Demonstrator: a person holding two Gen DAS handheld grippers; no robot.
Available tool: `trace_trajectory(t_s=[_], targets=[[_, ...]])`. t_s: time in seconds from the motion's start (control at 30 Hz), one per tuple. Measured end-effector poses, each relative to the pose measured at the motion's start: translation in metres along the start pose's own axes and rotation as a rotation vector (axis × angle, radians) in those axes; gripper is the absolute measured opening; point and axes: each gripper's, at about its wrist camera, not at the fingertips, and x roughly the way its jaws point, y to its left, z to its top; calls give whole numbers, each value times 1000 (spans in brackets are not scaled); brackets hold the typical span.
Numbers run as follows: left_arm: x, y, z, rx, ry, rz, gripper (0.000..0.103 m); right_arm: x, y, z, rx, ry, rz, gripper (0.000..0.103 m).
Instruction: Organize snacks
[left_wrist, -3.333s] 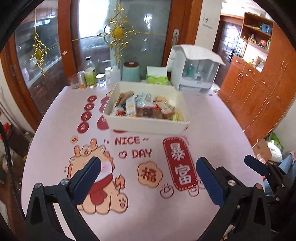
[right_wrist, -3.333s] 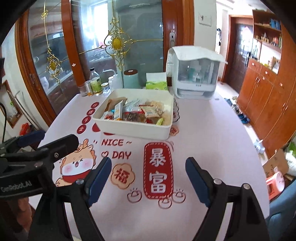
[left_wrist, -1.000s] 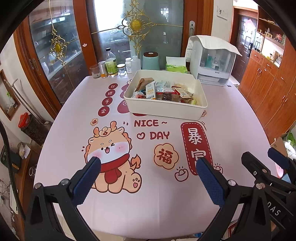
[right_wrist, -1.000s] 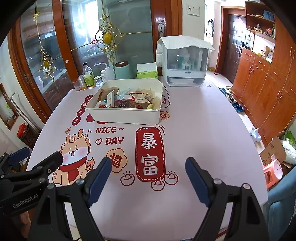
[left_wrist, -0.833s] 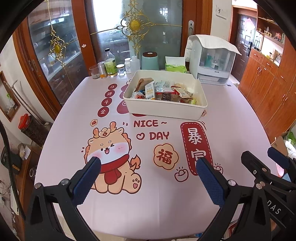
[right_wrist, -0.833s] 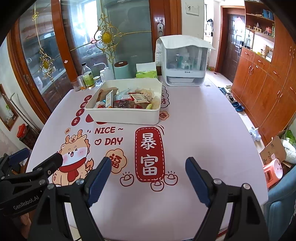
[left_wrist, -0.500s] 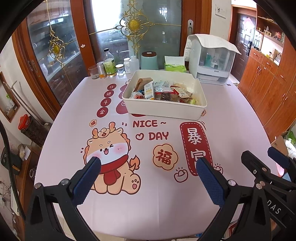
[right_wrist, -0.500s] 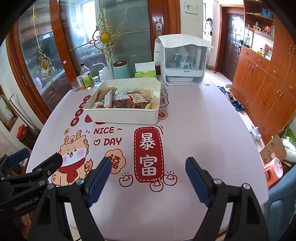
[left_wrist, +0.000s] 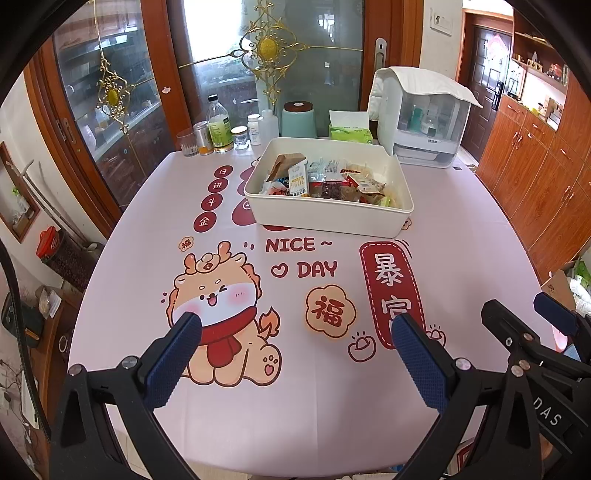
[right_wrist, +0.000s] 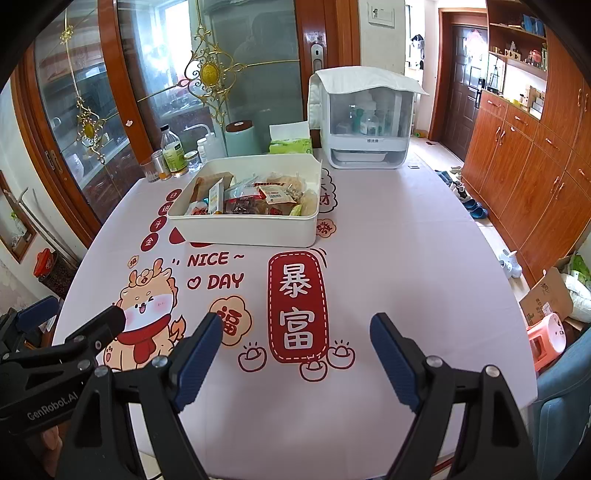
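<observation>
Left gripper (left_wrist: 293, 334), jaws spread and empty, hangs over the near table (left_wrist: 461, 221); right gripper (right_wrist: 295, 338), likewise spread and empty, beside it. Snacks (left_wrist: 325, 181) lie heaped in the white bin (left_wrist: 325, 221) at mid-table, well ahead of both jaw pairs. The packets are probably light, crinkly and slippery; a pinch on a sealed edge or upstanding corner would suit.
</observation>
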Motion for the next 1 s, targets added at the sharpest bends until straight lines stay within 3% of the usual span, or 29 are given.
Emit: trace_trajectory(t_s=[1.0], targets=[[-3,1,-11,-1,3,-2,102,-5,3,-12,7,1,7,83]])
